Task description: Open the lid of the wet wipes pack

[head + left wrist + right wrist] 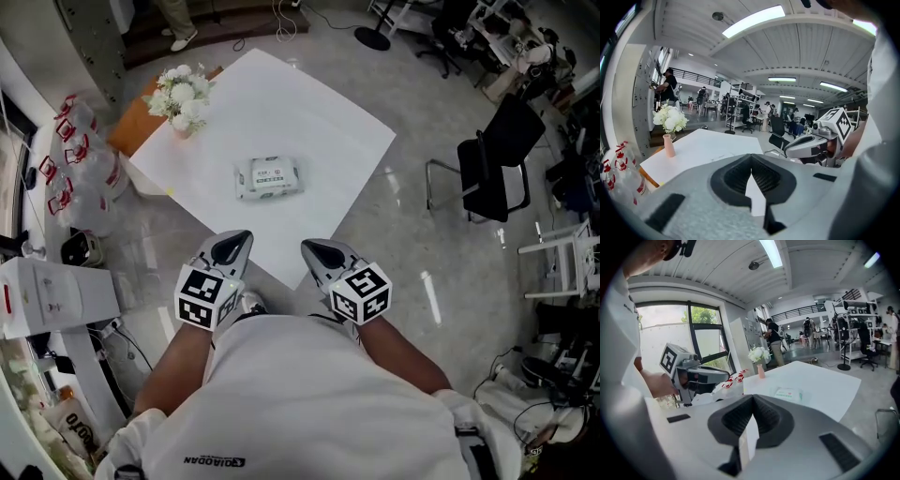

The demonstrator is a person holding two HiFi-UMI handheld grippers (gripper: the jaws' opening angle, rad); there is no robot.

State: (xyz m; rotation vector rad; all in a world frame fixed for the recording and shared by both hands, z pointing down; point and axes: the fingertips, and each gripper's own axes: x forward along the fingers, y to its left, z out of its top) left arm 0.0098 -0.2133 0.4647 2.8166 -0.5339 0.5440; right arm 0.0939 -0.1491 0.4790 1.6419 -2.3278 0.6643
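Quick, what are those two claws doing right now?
Left gripper: shut, holding nothing.
Right gripper: shut, holding nothing.

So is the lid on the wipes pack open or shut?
Shut, as far as it shows: the wipes pack lies flat on the white table with no flap raised.

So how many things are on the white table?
2: the wet wipes pack near the middle of the table, and the flower vase at its far left corner. None seem hidden.
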